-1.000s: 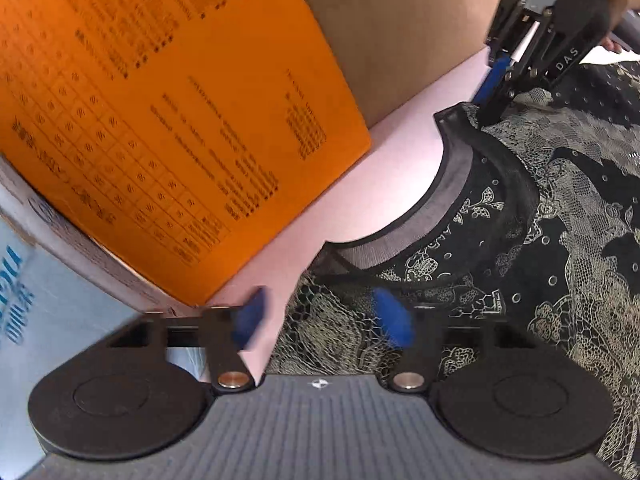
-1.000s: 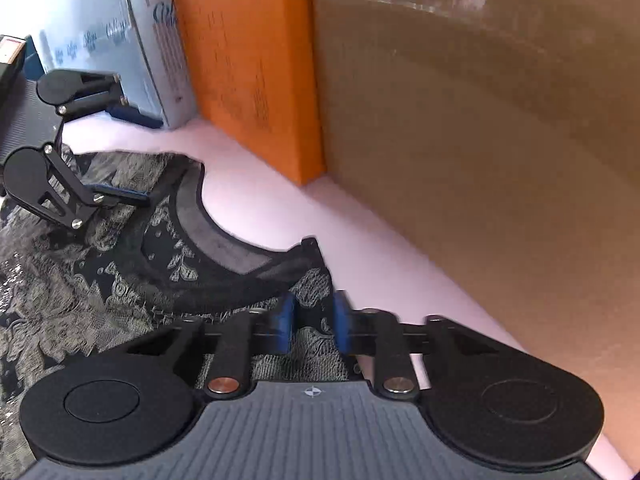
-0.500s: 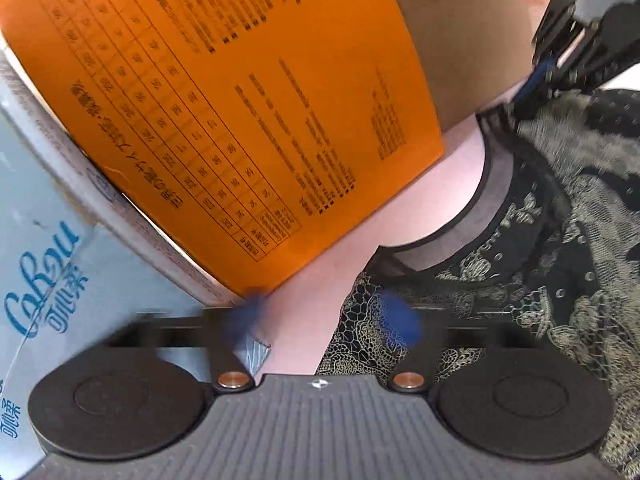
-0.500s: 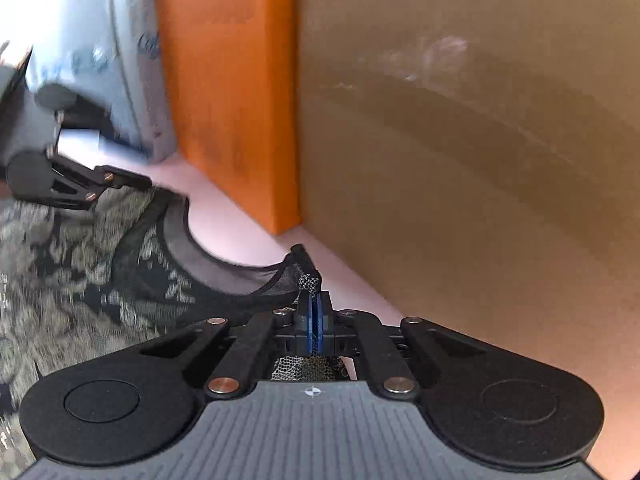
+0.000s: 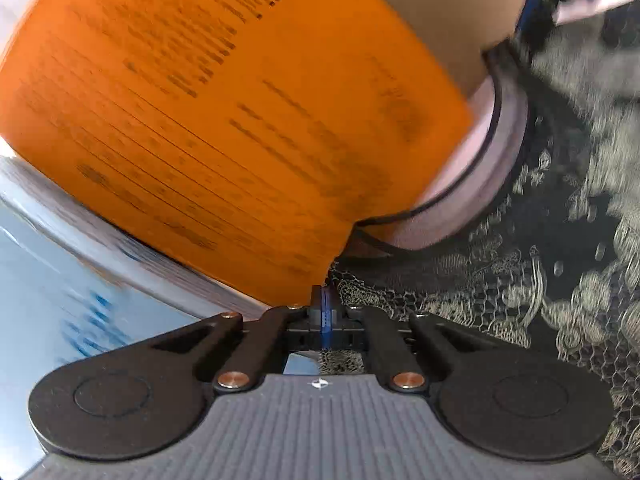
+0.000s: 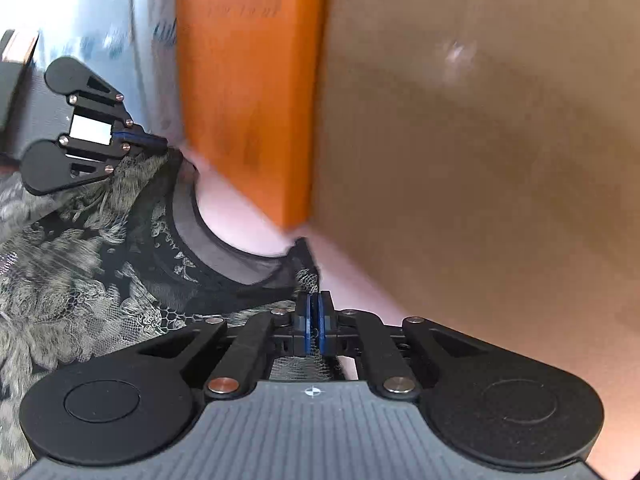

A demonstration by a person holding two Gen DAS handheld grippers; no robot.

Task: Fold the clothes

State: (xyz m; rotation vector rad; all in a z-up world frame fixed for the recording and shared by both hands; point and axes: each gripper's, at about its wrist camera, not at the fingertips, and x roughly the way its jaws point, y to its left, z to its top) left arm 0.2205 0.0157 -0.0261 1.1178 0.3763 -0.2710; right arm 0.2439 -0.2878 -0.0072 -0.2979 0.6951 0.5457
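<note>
Both hand-held grippers have the garment by its shoulders. Left hand-held gripper (image 5: 325, 312) has its blue pads pressed together on a pinch of lace at the near shoulder corner, beside the neckline; seen from the right wrist it (image 6: 150, 142) sits at the far end of the collar with fabric bunched under its tips. Right hand-held gripper (image 6: 314, 312) is likewise clamped, with a thin fold of lace showing between its pads at the other shoulder corner.

The garment (image 5: 520, 280), a black top with pale lace patterning and a dark sheer neckband (image 6: 224, 248), lies spread on the pink bench (image 6: 236, 216), its neck opening facing the boxes. An orange box (image 5: 224, 112) stands just behind the collar, with a pale blue box (image 6: 104, 20) to its left and a brown carton (image 6: 480, 160) to its right. Blur in both views hides the finer detail of the lace.

As I judge it, the step in hand is the start of a fold: both top corners are gripped and the cloth is about to be lifted. The next move calls for raising both corners together, keeping the neckline taut between them, and carrying them towards the hem so the edges meet squarely. The boxes stand close, so the lift needs to come back from them, and thin lace could slip from the pads.
</note>
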